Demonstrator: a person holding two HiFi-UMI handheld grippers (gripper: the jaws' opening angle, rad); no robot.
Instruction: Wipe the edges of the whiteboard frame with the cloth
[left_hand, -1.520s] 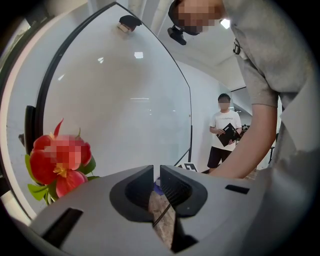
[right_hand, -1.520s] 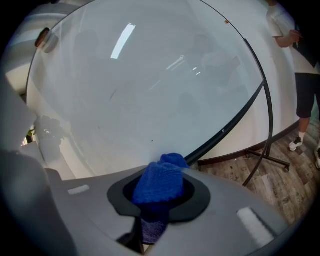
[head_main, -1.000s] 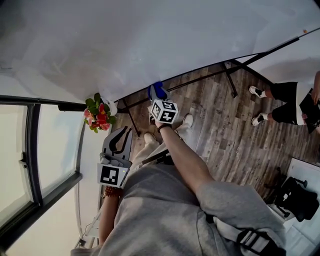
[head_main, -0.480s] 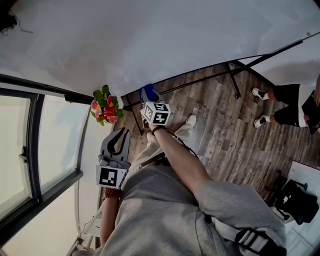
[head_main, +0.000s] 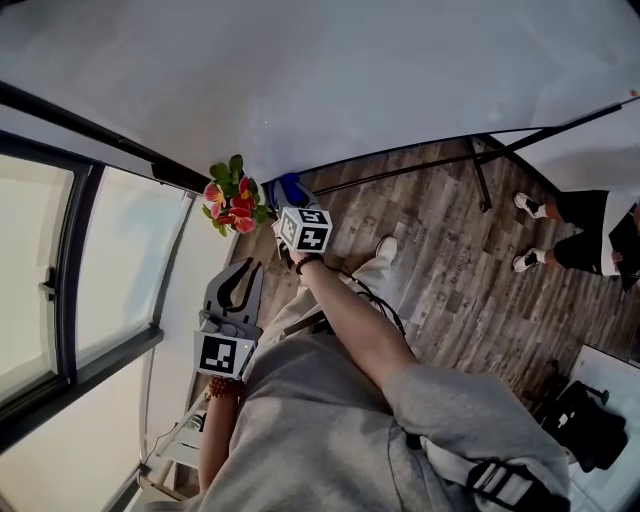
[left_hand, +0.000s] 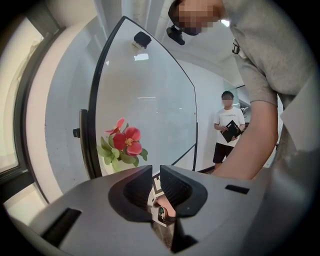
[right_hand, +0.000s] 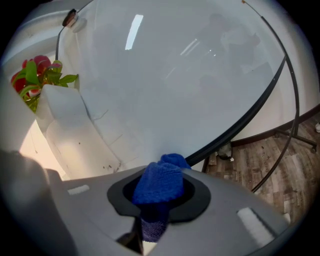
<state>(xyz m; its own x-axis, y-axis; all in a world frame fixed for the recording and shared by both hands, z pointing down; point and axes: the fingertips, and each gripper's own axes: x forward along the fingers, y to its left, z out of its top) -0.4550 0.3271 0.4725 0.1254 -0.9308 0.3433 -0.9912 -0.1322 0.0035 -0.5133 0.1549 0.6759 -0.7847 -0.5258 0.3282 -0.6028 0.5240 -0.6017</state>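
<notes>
the blue cloth (right_hand: 162, 182) sits bunched at the lower edge of the whiteboard frame (right_hand: 240, 127), near the corner by the flowers (right_hand: 35, 75), seemingly touching the bar. the right gripper (right_hand: 160, 195) is clamped on it, with cloth poking past the jaws to meet the frame first. the left gripper (left_hand: 156, 190) hangs low by the person's side, jaws drawn together on nothing, likely idle.

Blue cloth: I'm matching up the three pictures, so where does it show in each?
Head view: cloth at upper centre, just right of the flowers.
Left gripper view: not in it; flowers left of centre.
Right gripper view: cloth at bottom centre, held in the jaws; flowers upper left.
Shared landmark: the red flowers.
</notes>
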